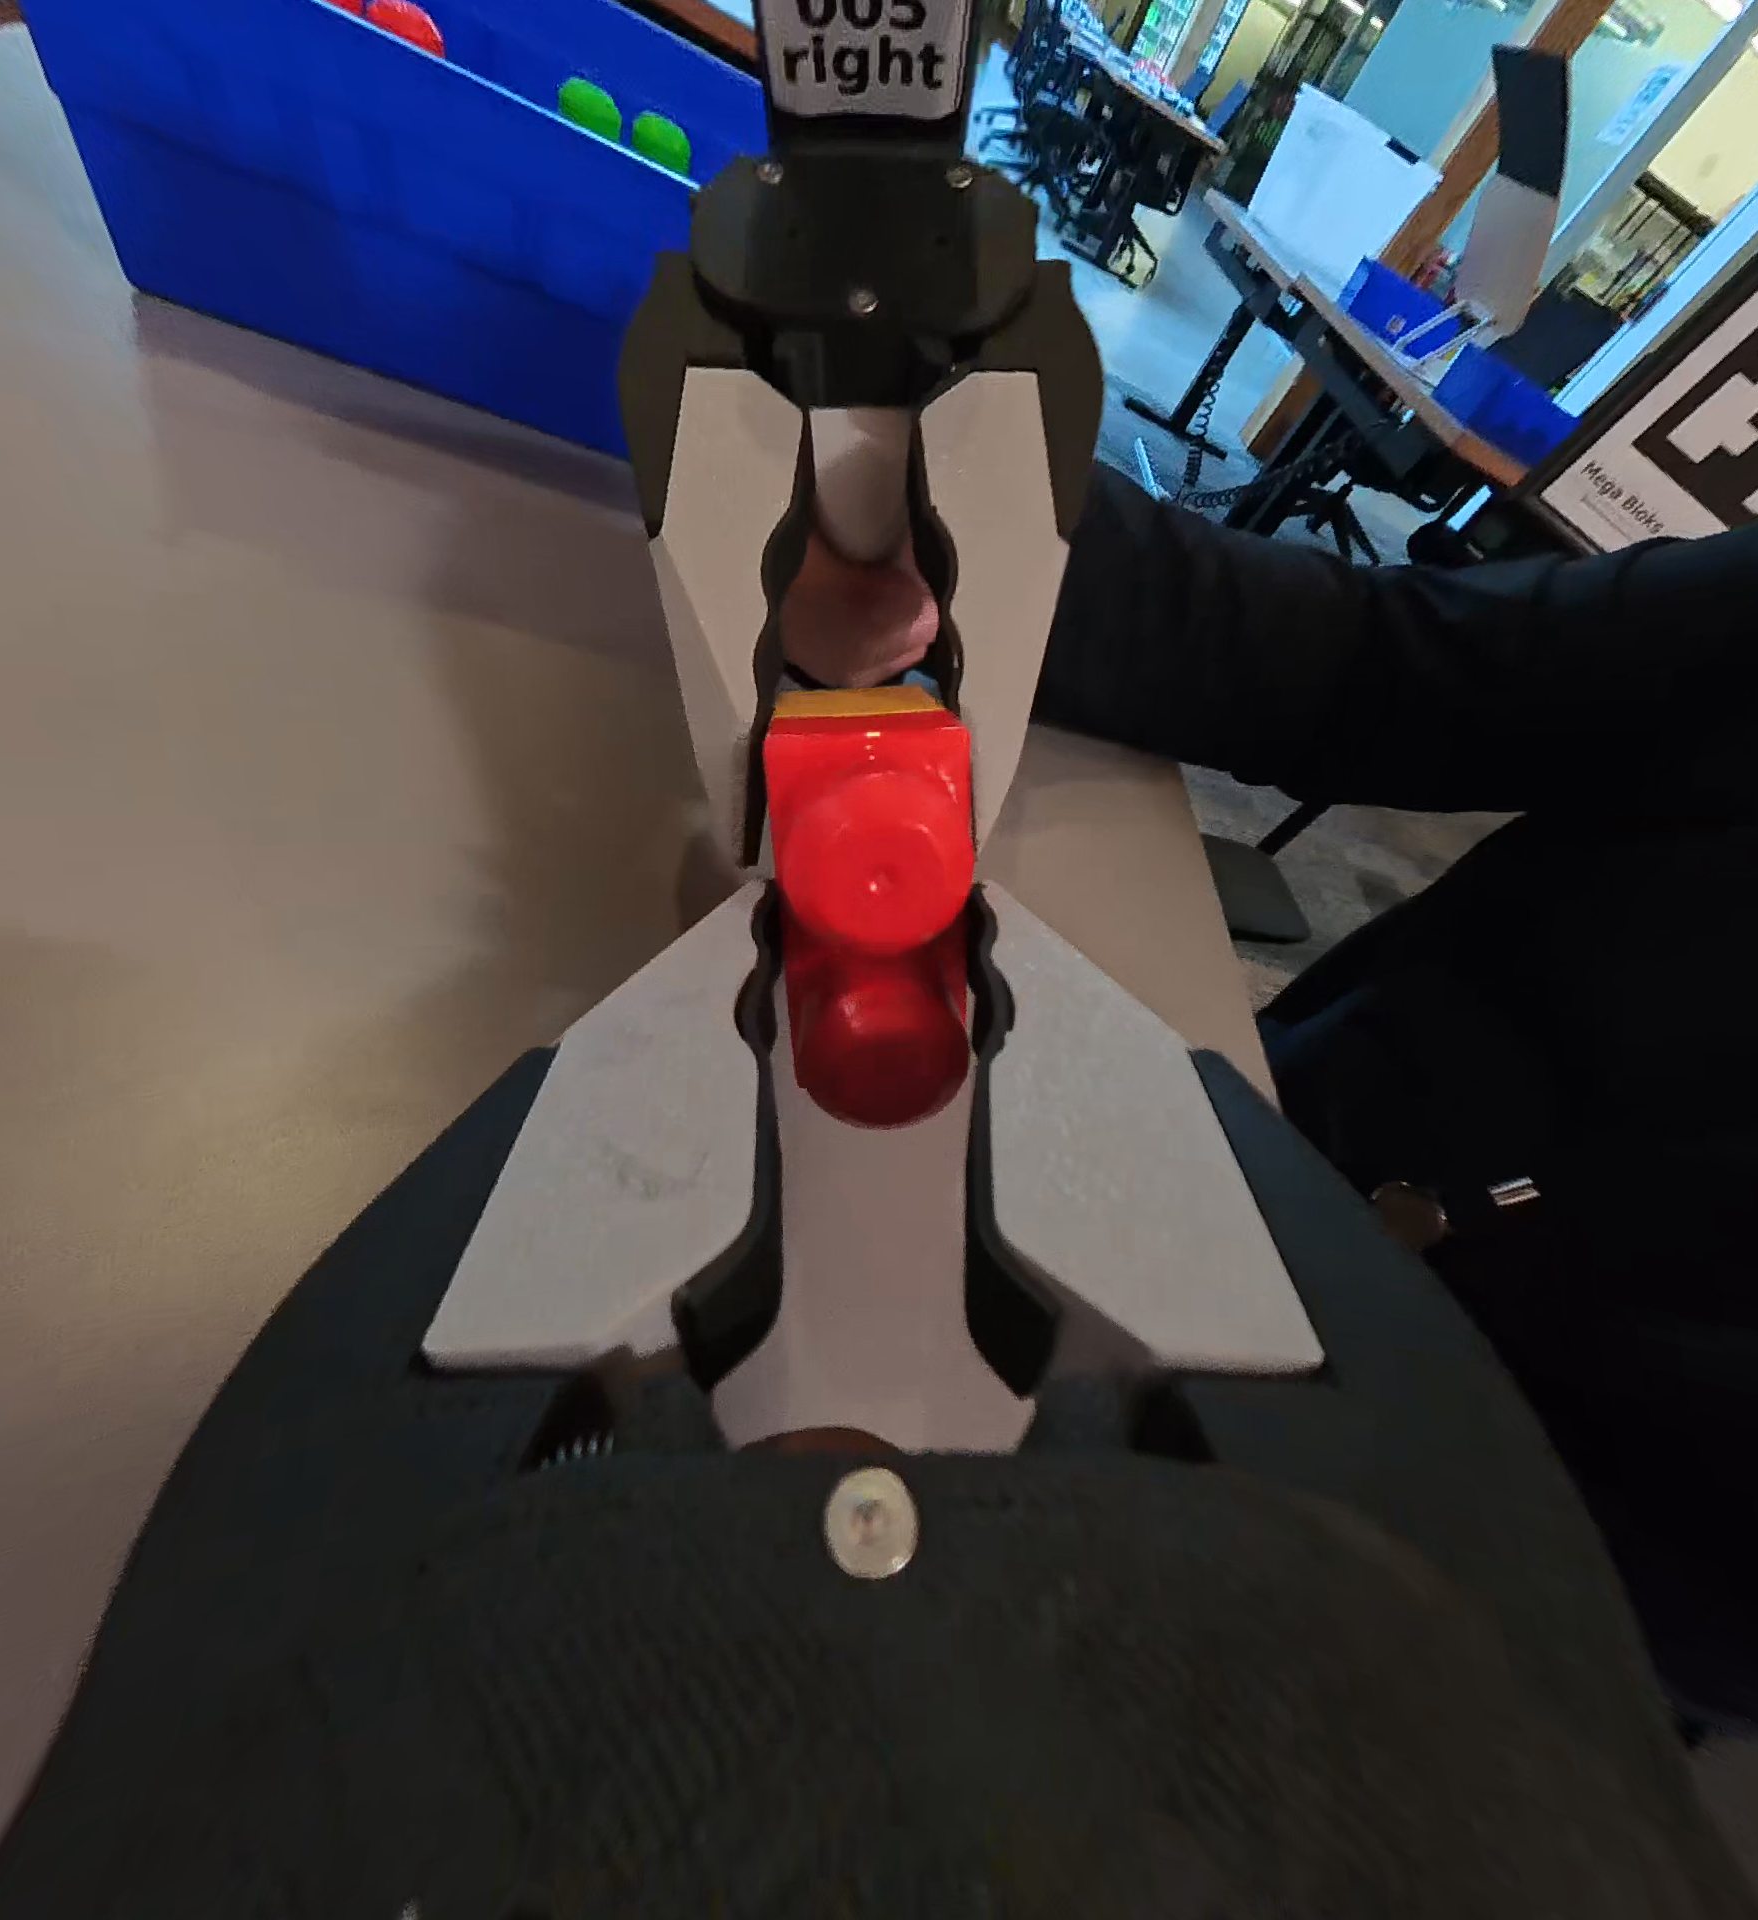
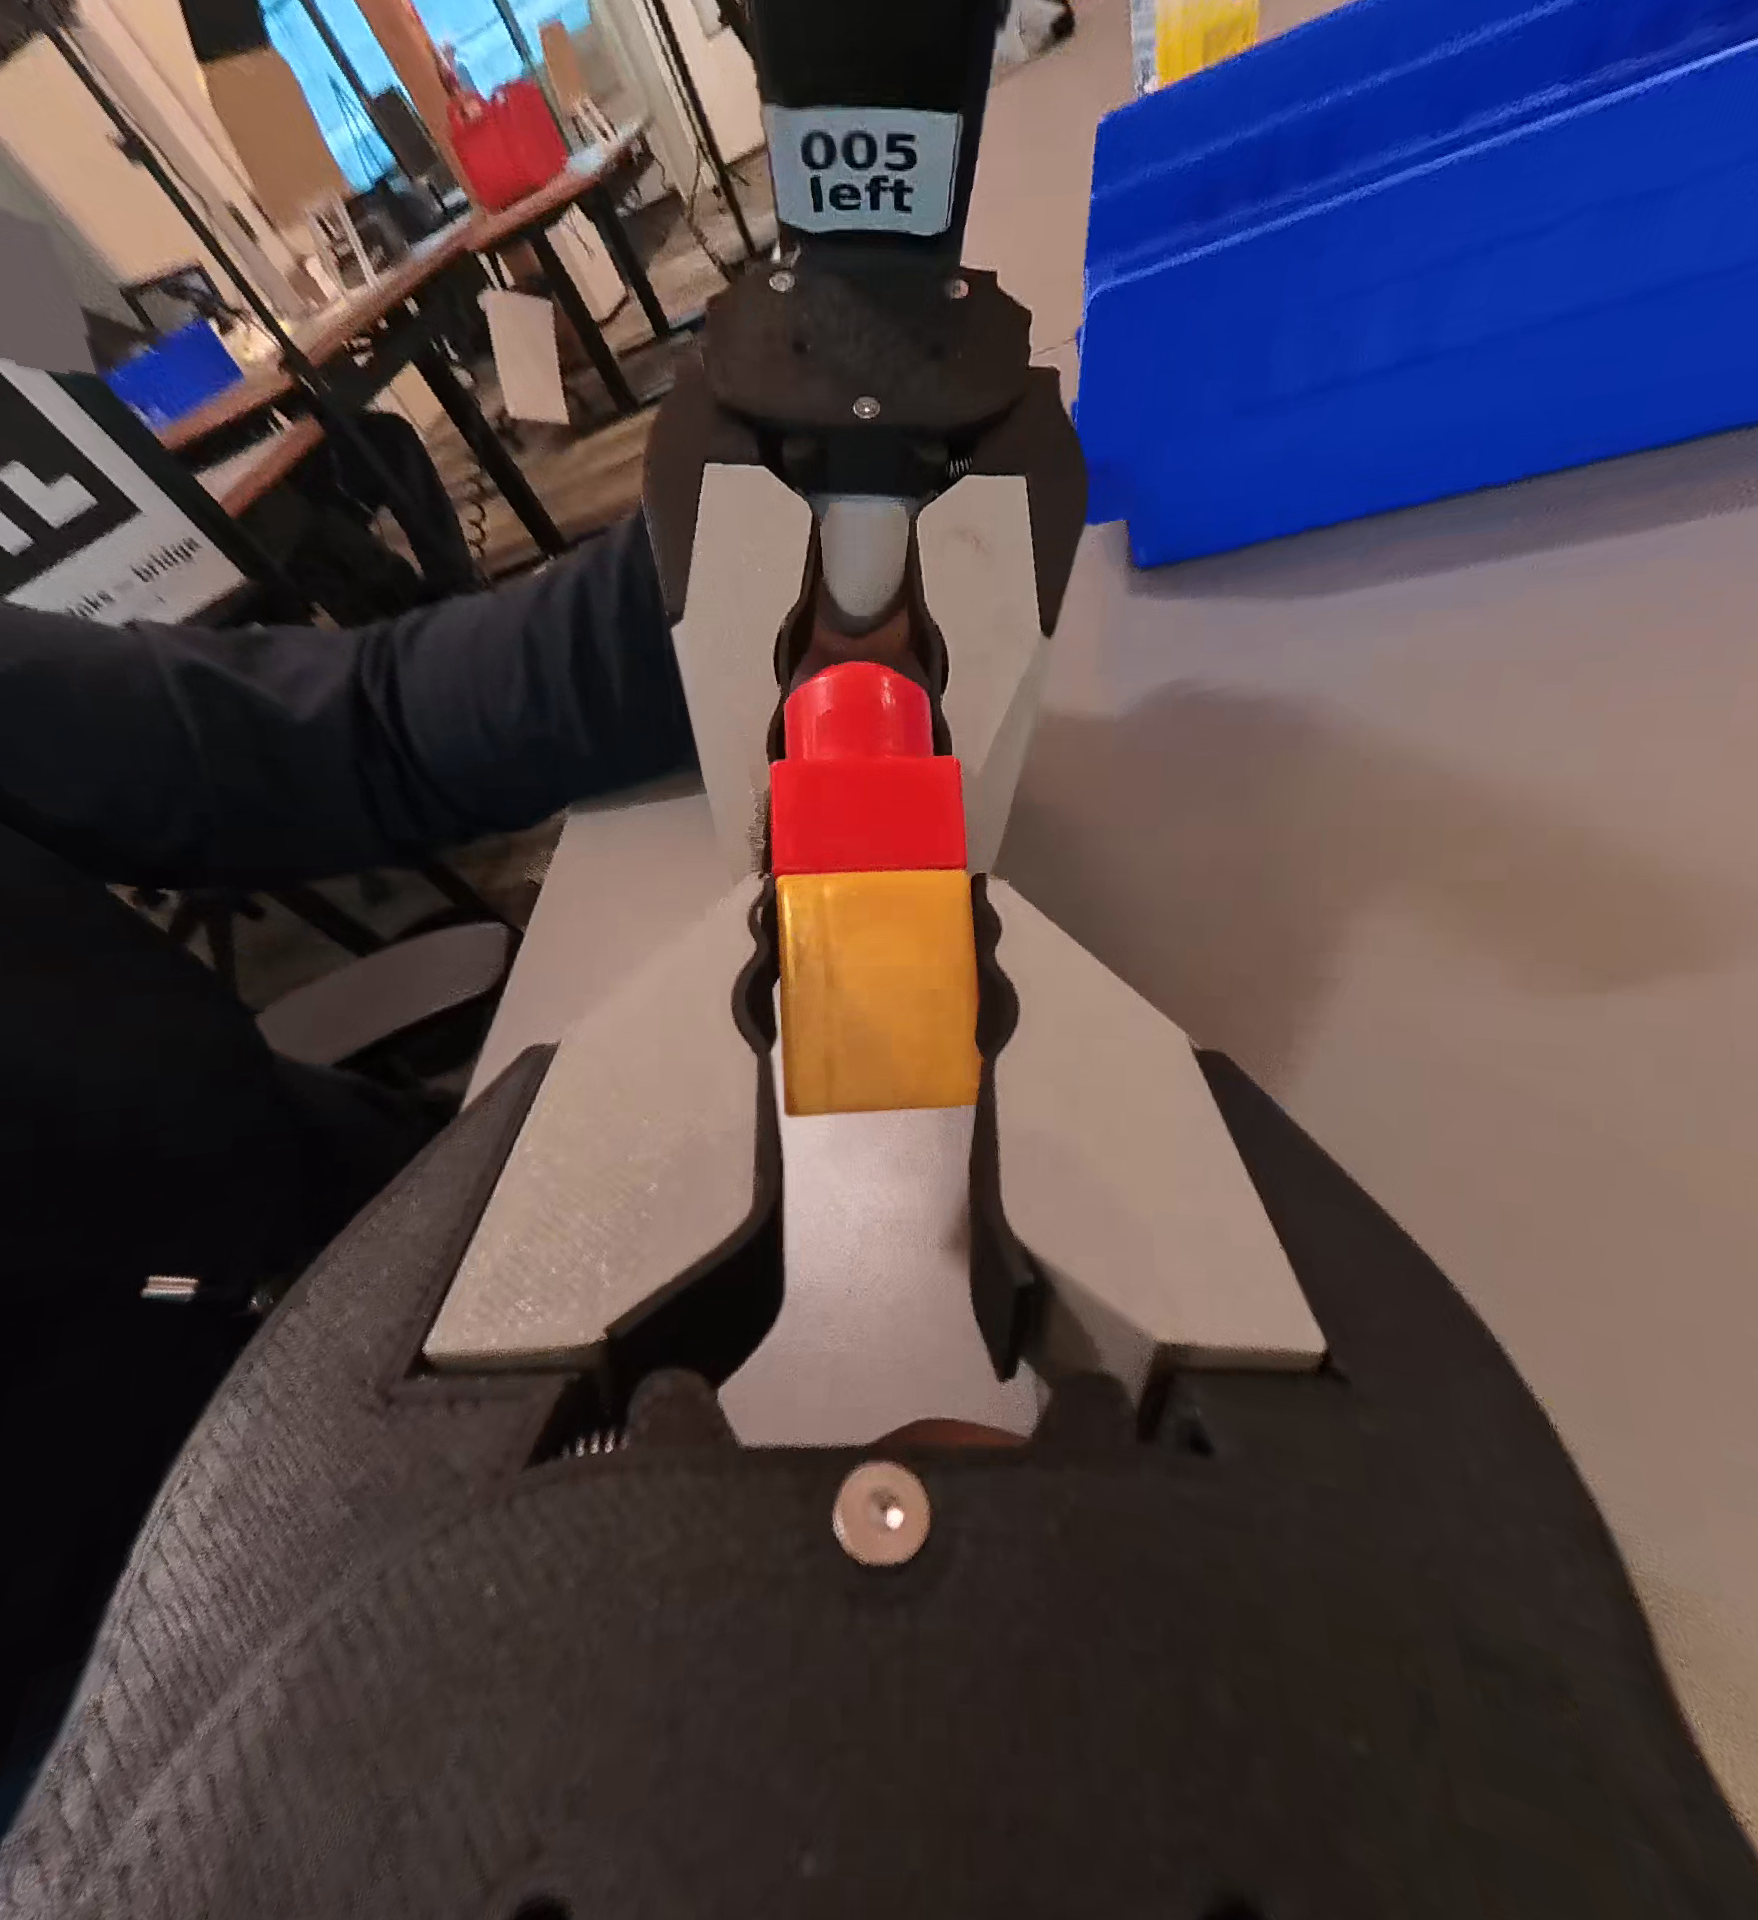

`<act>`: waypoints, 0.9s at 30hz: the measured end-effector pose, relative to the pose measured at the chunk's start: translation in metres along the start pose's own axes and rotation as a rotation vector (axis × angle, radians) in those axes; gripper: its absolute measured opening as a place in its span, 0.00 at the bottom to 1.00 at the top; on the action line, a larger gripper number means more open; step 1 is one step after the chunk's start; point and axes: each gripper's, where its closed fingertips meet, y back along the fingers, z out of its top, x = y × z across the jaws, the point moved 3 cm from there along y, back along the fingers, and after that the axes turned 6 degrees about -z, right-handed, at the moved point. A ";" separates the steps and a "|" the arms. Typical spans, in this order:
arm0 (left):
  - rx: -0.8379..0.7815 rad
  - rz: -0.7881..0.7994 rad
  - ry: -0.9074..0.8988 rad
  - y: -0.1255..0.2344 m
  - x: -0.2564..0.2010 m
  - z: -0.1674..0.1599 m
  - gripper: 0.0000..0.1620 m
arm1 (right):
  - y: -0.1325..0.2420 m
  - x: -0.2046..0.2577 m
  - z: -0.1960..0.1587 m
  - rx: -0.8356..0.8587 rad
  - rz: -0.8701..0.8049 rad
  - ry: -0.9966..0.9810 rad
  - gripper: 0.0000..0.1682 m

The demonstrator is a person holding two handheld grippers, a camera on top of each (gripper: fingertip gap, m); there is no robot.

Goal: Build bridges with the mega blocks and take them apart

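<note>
A red block (image 1: 867, 790) and a yellow block (image 2: 875, 987) are joined end to end and held in the air between my two grippers, which face each other. My left gripper (image 1: 870, 914) is shut on the red block, whose studs point toward its camera. My right gripper (image 2: 873, 914) is shut on the yellow block. In the left wrist view the right gripper (image 1: 859, 727) comes in from the far side, and only a sliver of the yellow block (image 1: 859, 702) shows. In the right wrist view the left gripper (image 2: 864, 748) closes around the red block (image 2: 867, 816).
A blue bin (image 1: 366, 208) stands on the grey table (image 1: 231, 727) beyond the grippers, with green blocks (image 1: 626, 114) in it; it also shows in the right wrist view (image 2: 1457, 291). The table edge (image 1: 1218, 883) runs close by. A person's dark sleeve (image 2: 283, 717) reaches in. Left and right tips are no more than a few centimetres apart.
</note>
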 end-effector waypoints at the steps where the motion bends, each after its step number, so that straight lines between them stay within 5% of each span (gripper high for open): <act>1: -0.007 0.005 -0.001 0.001 0.001 0.001 0.20 | 0.000 -0.001 0.001 -0.008 0.002 -0.010 0.20; 14: -0.220 0.024 0.022 0.035 0.010 0.022 0.18 | 0.031 -0.027 0.023 -0.252 0.009 -0.213 0.20; 27: -0.149 0.027 -0.011 0.004 0.008 0.015 0.22 | 0.033 -0.025 0.037 -0.432 0.032 -0.238 0.20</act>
